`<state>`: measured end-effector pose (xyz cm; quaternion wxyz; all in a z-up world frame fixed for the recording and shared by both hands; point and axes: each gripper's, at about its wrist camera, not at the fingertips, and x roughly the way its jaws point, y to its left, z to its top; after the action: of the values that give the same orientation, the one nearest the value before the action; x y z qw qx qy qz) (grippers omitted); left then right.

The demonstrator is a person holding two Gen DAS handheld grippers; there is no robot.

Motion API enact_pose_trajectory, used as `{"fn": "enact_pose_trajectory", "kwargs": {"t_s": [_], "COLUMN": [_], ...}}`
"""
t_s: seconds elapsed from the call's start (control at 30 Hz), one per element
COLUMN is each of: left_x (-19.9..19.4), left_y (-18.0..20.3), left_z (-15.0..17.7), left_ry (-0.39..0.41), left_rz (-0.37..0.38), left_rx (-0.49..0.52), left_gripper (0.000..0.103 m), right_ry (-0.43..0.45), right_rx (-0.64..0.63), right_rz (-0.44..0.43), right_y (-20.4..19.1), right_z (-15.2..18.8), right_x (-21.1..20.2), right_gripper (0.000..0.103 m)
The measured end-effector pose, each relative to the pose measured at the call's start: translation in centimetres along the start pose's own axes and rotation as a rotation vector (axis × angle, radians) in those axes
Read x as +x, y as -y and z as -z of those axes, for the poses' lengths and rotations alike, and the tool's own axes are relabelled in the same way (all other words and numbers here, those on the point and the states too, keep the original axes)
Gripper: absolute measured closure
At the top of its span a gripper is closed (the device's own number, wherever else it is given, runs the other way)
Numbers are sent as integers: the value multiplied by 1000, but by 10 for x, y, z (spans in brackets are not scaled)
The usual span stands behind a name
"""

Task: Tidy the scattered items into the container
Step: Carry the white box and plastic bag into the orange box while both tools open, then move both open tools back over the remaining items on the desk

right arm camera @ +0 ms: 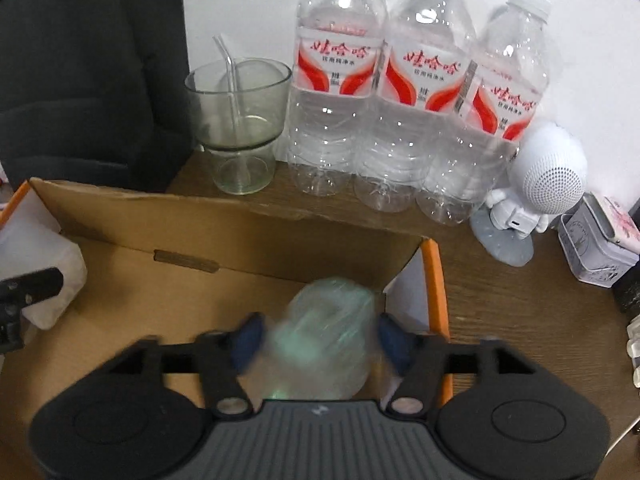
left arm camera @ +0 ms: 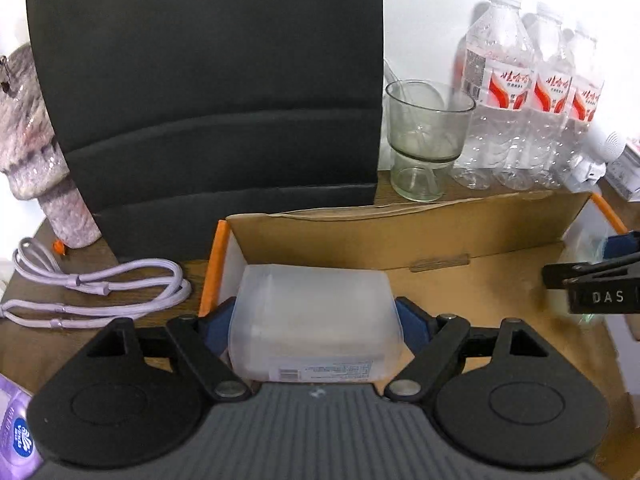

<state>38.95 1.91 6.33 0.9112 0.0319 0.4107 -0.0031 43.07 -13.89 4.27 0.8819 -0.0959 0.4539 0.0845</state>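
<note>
The container is an open cardboard box (left arm camera: 400, 232) with orange edges; it also shows in the right wrist view (right arm camera: 132, 216). My left gripper (left arm camera: 316, 320) is shut on a frosted white plastic box (left arm camera: 316, 320) and holds it over the left end of the cardboard box. That plastic box shows at the left edge of the right wrist view (right arm camera: 44, 272). My right gripper (right arm camera: 320, 338) is shut on a clear bag with a pale green item (right arm camera: 324, 332), blurred, over the box's right end. The right gripper shows at the right edge of the left wrist view (left arm camera: 592, 284).
A black bag (left arm camera: 208, 92) stands behind the box. A glass cup with a straw (right arm camera: 240, 128) and three empty water bottles (right arm camera: 400, 92) stand at the back. A white speaker figure (right arm camera: 536, 188) and a tin (right arm camera: 600, 248) are at the right. A purple cable (left arm camera: 92, 292) lies at the left.
</note>
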Motion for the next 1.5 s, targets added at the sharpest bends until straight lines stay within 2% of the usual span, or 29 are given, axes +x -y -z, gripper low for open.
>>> {"fn": "enact_pose_trajectory", "kwargs": {"t_s": [0.1, 0.3, 0.53, 0.63, 0.8, 0.9, 1.0, 1.1, 1.17, 1.27, 1.5], "left_x": [-20, -87, -181, -205, -215, -220, -227, -228, -228, -228, -240], "left_y": [-5, -18, -18, -15, -6, -2, -1, 1, 4, 8, 16], "left_z": [-10, -30, -26, -17, 11, 40, 78, 105, 119, 129, 136], "left_ry": [-9, 22, 92, 104, 106, 223, 404, 508, 562, 591, 600], "left_rz": [11, 28, 6, 13, 16, 16, 105, 122, 116, 114, 93], "left_rx": [-22, -70, -65, -56, -62, -81, -108, -146, -167, -160, -96], "left_gripper": [19, 17, 12, 8, 1, 0, 0, 0, 0, 0, 0], "right_ry": [21, 73, 99, 103, 98, 164, 272, 426, 511, 557, 575], "right_rx": [21, 125, 158, 154, 148, 149, 154, 152, 154, 163, 168], "right_rz": [7, -77, -113, -127, -137, -192, -198, -206, -211, -197, -194], "right_y": [3, 29, 43, 45, 38, 33, 26, 21, 19, 17, 17], "right_z": [-7, -24, -9, 5, 28, 51, 80, 116, 137, 153, 155], "right_x": [-21, -95, -184, -207, -220, -224, -224, -222, -219, -214, -225], "right_gripper": [28, 20, 16, 15, 15, 15, 14, 11, 6, 5, 5]}}
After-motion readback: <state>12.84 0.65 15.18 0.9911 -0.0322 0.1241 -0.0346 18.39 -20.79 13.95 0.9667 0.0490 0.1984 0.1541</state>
